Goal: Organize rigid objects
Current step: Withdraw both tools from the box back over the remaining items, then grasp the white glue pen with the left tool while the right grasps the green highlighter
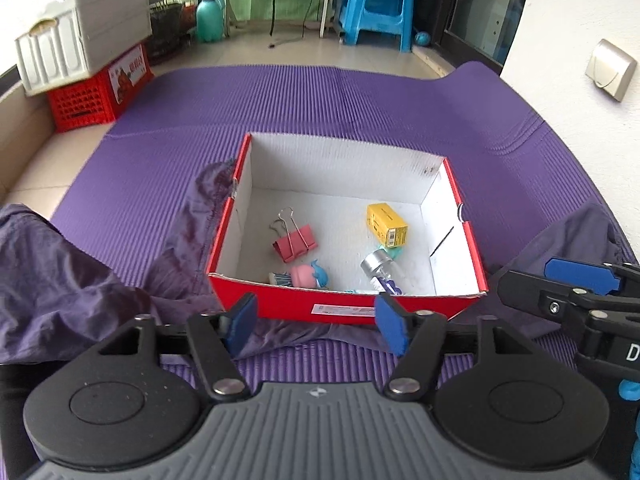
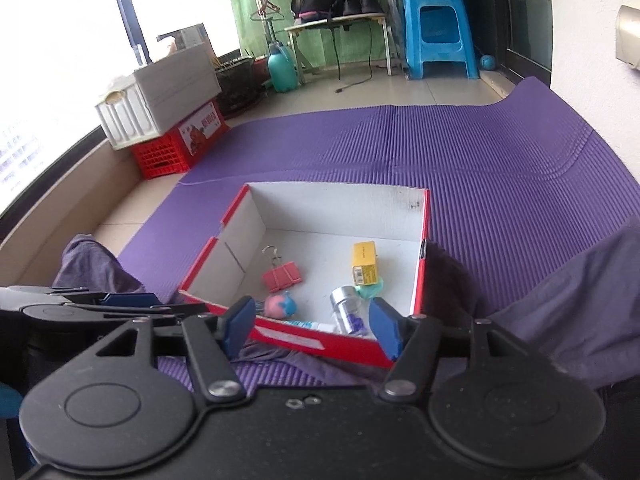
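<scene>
Five or six small items already sit in the red shoebox (image 1: 348, 304) on the purple mat (image 1: 320, 96): pink binder clip (image 1: 295, 240), yellow carton (image 1: 387, 225), glass vial with silver cap (image 1: 380, 270), pink-and-blue whale toy (image 1: 310, 275), a teal piece (image 1: 394, 253) tucked under the carton, plus a striped bit at the near wall I can't identify. Both units look empty: left hand-held gripper (image 1: 316, 322) has its blue pads spread wide with nothing between them, right hand-held gripper (image 2: 314, 322) the same. My read: collection step looks mostly done, or we're between picks; no loose rigid item shows on the mat in either view. Next move probably calls for finding anything still outside the box, maybe hidden in the purple-grey cloth (image 1: 72, 280) bunched lower left and lower right, or repositioning the box itself. Relative placement: in the left wrist view the box is dead centre, its near wall just beyond the pads; the right unit pokes in at the right edge. In the right wrist view the box is centre, slightly skewed, near corner between the pads, with the vial and whale toy closest to them. Grabbing the near wall would need the jaws narrowed over thin cardboard; it may flex.
</scene>
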`<move>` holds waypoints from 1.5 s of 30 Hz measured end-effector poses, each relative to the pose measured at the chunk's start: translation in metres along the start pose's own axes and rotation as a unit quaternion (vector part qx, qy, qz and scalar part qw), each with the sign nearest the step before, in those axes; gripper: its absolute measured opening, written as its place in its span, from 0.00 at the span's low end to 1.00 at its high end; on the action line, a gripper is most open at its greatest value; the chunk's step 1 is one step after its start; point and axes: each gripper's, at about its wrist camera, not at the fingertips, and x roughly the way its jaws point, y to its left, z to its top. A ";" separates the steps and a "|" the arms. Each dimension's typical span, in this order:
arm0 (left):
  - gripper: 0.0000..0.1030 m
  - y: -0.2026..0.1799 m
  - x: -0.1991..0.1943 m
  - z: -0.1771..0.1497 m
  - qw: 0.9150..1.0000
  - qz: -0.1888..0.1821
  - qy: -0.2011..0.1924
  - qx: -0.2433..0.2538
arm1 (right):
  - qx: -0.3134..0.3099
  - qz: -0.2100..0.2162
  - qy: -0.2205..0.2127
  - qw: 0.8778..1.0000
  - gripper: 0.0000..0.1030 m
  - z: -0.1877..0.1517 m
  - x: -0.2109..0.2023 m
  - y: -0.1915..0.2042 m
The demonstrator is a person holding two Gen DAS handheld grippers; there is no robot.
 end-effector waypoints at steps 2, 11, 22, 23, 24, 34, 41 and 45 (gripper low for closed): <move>0.64 -0.001 -0.011 -0.005 1.000 -0.002 -0.006 0.000 | -0.001 0.007 -0.004 1.000 0.62 -0.003 -0.009 0.002; 0.65 -0.003 -0.042 -0.027 1.000 0.003 -0.016 0.003 | -0.010 0.024 -0.017 1.000 0.76 -0.022 -0.043 0.008; 0.80 -0.002 -0.071 -0.057 0.999 0.008 -0.037 0.004 | 0.007 0.051 -0.030 0.998 0.90 -0.058 -0.067 0.004; 0.80 -0.003 -0.073 -0.060 0.999 0.009 -0.038 0.004 | 0.005 0.051 -0.031 0.998 0.91 -0.062 -0.069 0.004; 0.80 -0.003 -0.075 -0.062 0.999 0.010 -0.039 0.005 | 0.003 0.051 -0.032 0.998 0.92 -0.066 -0.071 0.005; 1.00 -0.013 -0.096 -0.086 0.997 0.014 -0.071 0.017 | -0.018 0.049 -0.054 0.997 0.99 -0.094 -0.091 0.007; 1.00 -0.018 -0.103 -0.103 0.996 0.012 -0.087 0.019 | -0.025 0.048 -0.067 0.996 1.00 -0.115 -0.101 0.006; 1.00 -0.019 -0.105 -0.116 0.995 0.013 -0.093 0.021 | -0.026 0.060 -0.070 0.995 1.00 -0.127 -0.106 0.005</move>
